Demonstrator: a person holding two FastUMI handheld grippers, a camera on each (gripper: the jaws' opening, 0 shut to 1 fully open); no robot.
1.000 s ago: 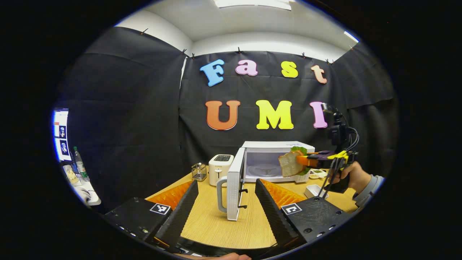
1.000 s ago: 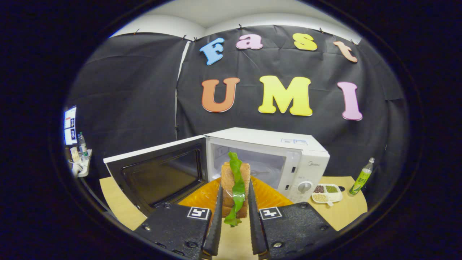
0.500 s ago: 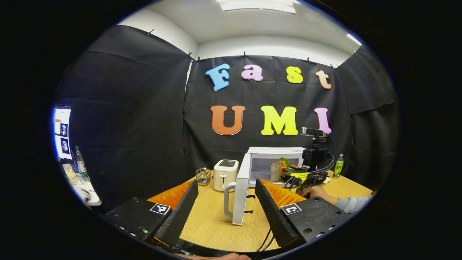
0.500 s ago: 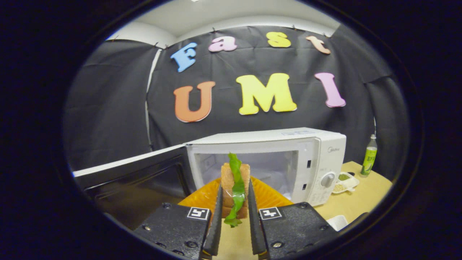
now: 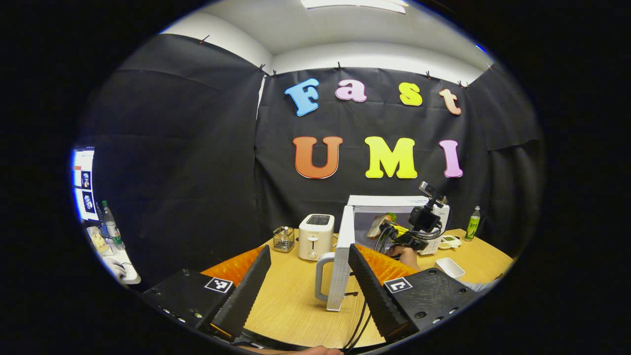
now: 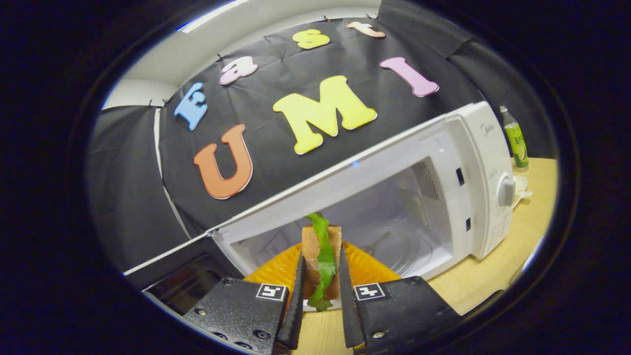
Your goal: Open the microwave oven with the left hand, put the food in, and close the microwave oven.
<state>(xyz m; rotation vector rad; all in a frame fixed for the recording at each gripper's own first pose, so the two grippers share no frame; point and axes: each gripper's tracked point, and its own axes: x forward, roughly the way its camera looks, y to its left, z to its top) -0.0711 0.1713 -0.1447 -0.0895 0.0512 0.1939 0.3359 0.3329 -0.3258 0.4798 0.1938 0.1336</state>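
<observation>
1. The right gripper (image 6: 319,301) was clamped on a sandwich (image 6: 320,256), both fingers pressing its bread sides, a green lettuce leaf running down the middle.
2. In the right gripper view the sandwich sat at the mouth of the open microwave (image 6: 443,197), just in front of the white cavity; the view was tilted.
3. The microwave door (image 5: 341,261) stood swung out toward the camera in the left gripper view, its handle (image 5: 321,276) facing left.
4. The left gripper (image 5: 309,286) hung above the wooden table (image 5: 291,305) with its fingers wide apart, holding nothing, near the door's edge.
5. Farther off in the left gripper view, a hand (image 5: 402,252) held the right gripper (image 5: 389,228) at the cavity.
6. A toaster (image 5: 316,235) stood left of the microwave; a green bottle (image 5: 473,223) stood to its right.
</observation>
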